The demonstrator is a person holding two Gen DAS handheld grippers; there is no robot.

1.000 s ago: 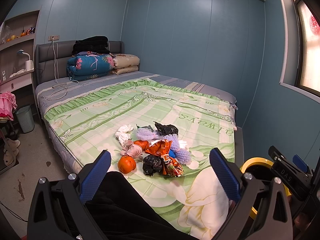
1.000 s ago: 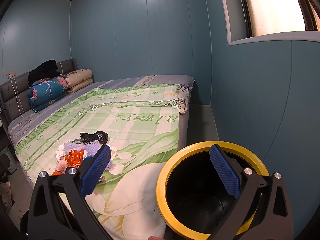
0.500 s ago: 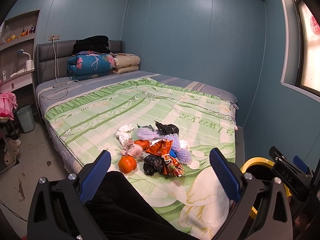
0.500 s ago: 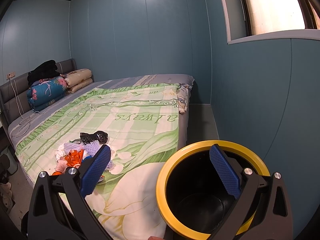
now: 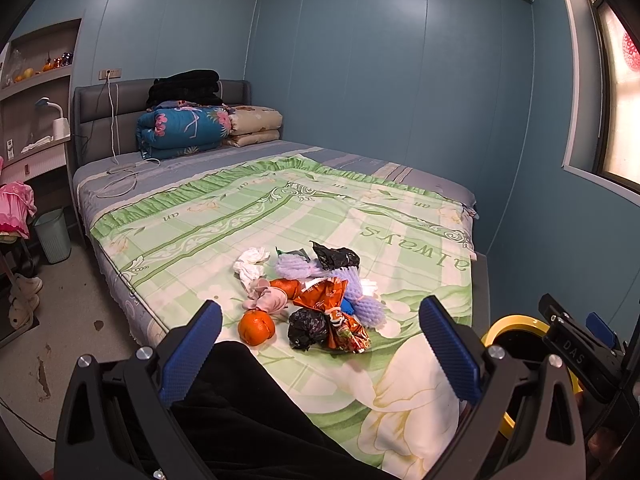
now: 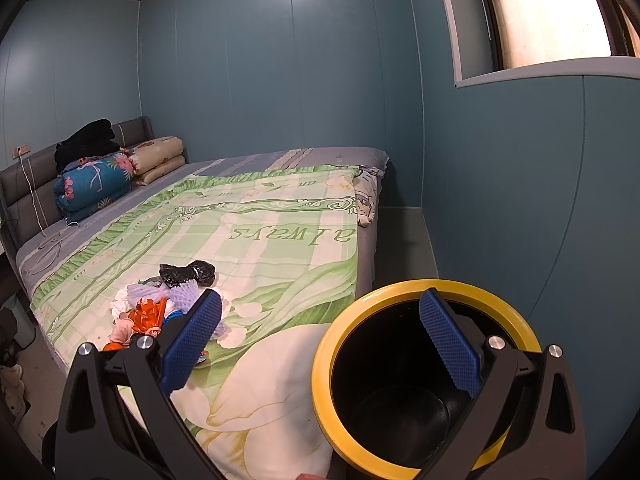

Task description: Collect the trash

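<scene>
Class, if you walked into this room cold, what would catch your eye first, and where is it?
First, the bright trash pile on the green bedspread near the bed's foot, with an orange at its near edge. Next, the yellow-rimmed black bin beside the bed, empty as far as visible.

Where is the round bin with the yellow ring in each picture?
Left wrist view: the round black bin with the yellow rim peeks out at the lower right, mostly hidden behind the left gripper's right finger and the other gripper.
Right wrist view: it fills the lower right, seen from above, dark inside.
Shared landmark: the green flowered bedspread with "always" printed on it, left of the bin.
</scene>
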